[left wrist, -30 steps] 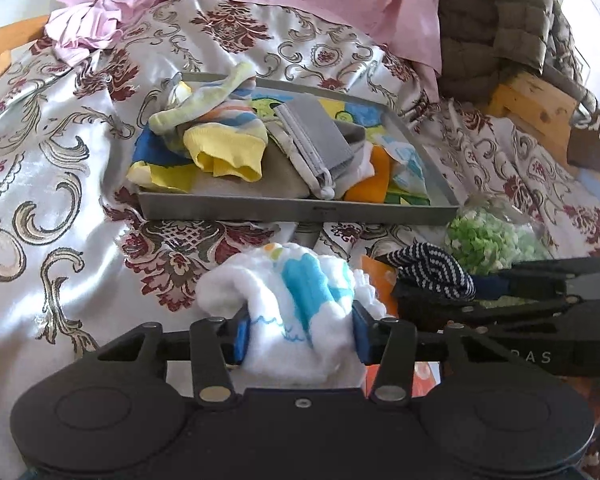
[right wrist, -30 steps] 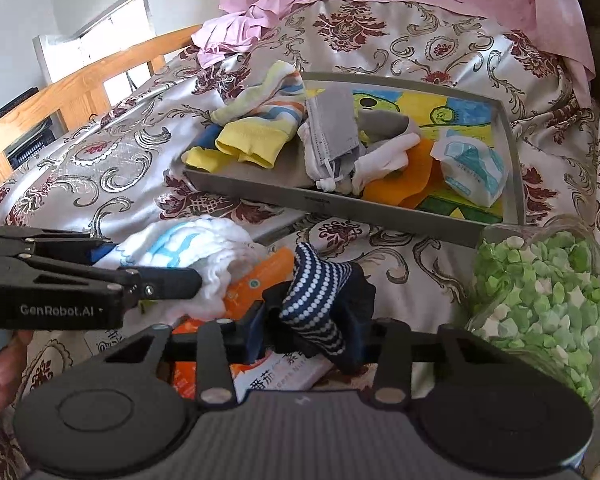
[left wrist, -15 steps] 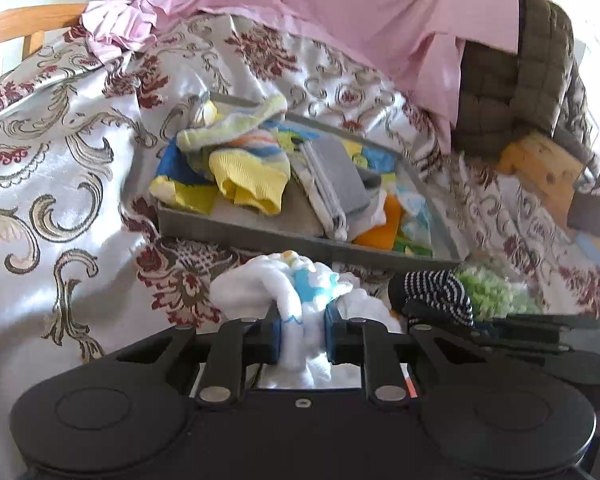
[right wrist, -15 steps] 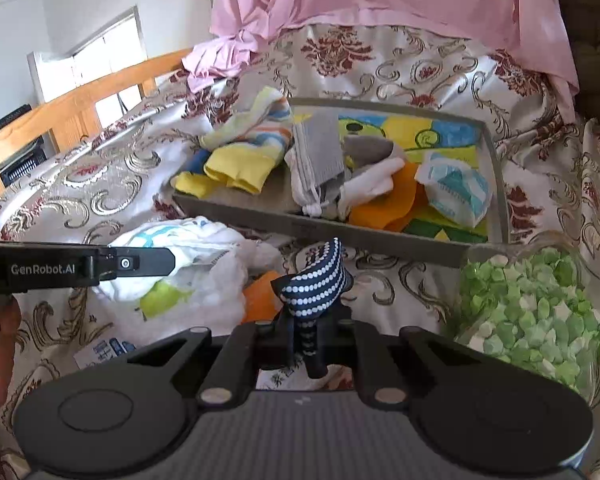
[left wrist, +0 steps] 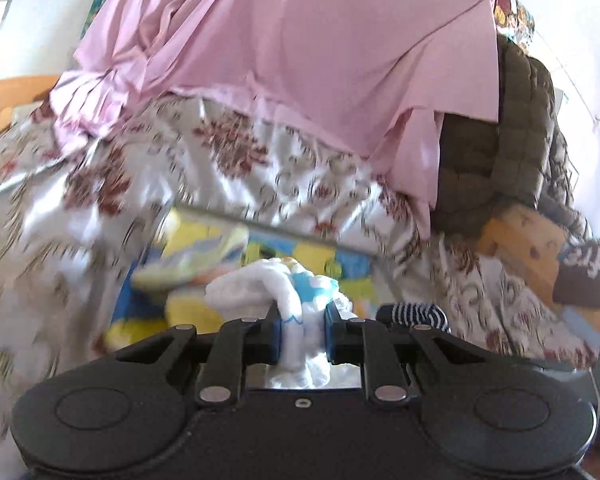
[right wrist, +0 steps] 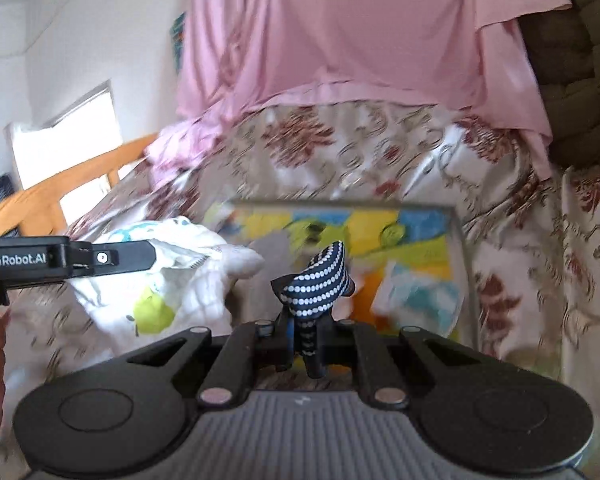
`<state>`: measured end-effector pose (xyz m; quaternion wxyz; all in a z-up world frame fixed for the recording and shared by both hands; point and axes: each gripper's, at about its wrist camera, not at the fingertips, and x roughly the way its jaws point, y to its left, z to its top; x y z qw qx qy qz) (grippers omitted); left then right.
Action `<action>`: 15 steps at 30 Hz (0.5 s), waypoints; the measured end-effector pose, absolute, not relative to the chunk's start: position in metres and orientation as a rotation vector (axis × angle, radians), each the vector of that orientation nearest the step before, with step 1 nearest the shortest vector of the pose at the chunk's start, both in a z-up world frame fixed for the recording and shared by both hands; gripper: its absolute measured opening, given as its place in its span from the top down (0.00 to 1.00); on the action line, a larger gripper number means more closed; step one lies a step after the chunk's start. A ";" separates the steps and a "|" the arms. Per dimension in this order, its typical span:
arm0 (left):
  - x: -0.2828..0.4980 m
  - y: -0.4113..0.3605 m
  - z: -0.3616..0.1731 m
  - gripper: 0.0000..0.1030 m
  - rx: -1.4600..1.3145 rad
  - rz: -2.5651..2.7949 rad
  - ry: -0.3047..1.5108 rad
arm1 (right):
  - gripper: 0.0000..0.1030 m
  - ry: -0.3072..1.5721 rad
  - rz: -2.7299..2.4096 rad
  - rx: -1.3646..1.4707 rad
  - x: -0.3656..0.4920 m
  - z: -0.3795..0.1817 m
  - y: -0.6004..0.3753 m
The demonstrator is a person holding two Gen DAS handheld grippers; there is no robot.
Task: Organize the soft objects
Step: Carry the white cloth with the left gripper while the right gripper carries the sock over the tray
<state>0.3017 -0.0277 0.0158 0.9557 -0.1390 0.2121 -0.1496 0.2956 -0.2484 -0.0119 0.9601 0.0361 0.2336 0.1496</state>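
My left gripper [left wrist: 302, 334] is shut on a white cloth with blue and green print [left wrist: 268, 284], held up in the air before the grey tray [left wrist: 236, 216]. The same cloth hangs at the left of the right wrist view [right wrist: 168, 280]. My right gripper [right wrist: 304, 340] is shut on a navy sock with white dots [right wrist: 320, 284], also lifted, in front of the tray [right wrist: 464, 248]. The sock's tip shows in the left wrist view [left wrist: 416, 314]. The tray holds several socks and cloths over a colourful picture; both views are blurred.
A pink sheet [left wrist: 300, 60] hangs over the back of the floral bedspread [left wrist: 80, 208]. A dark quilted jacket [left wrist: 512, 148] and a wooden block [left wrist: 520, 240] lie at the right. A wooden bed rail [right wrist: 60, 192] runs along the left.
Both grippers have lifted off the bed with their items and tilted up towards the tray. The left gripper closed on the white cloth, the right on the dotted sock, within the last second.
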 end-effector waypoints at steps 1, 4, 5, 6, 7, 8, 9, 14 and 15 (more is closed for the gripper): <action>0.314 -0.029 0.019 0.80 -0.292 -0.302 0.423 | 0.90 0.471 0.294 0.089 0.307 -0.009 -0.252; 0.350 -0.036 0.027 0.80 -0.313 -0.299 0.407 | 0.90 0.478 0.242 0.122 0.340 -0.001 -0.257; 0.365 -0.039 0.028 0.80 -0.324 -0.301 0.410 | 0.90 0.481 0.231 0.132 0.351 0.001 -0.257; 0.376 -0.042 0.029 0.80 -0.327 -0.302 0.414 | 0.90 0.479 0.222 0.146 0.361 0.003 -0.258; 0.390 -0.046 0.030 0.80 -0.323 -0.303 0.419 | 0.90 0.468 0.210 0.174 0.370 0.004 -0.260; 0.400 -0.050 0.030 0.80 -0.316 -0.305 0.424 | 0.90 0.464 0.204 0.202 0.377 0.004 -0.262; 0.409 -0.052 0.030 0.80 -0.307 -0.308 0.428 | 0.90 0.466 0.202 0.230 0.385 0.003 -0.265; 0.443 -0.064 0.018 0.80 -0.294 -0.306 0.470 | 0.90 0.488 0.187 0.260 0.408 -0.008 -0.270; 0.447 -0.065 0.014 0.80 -0.297 -0.304 0.484 | 0.90 0.499 0.179 0.262 0.410 -0.011 -0.269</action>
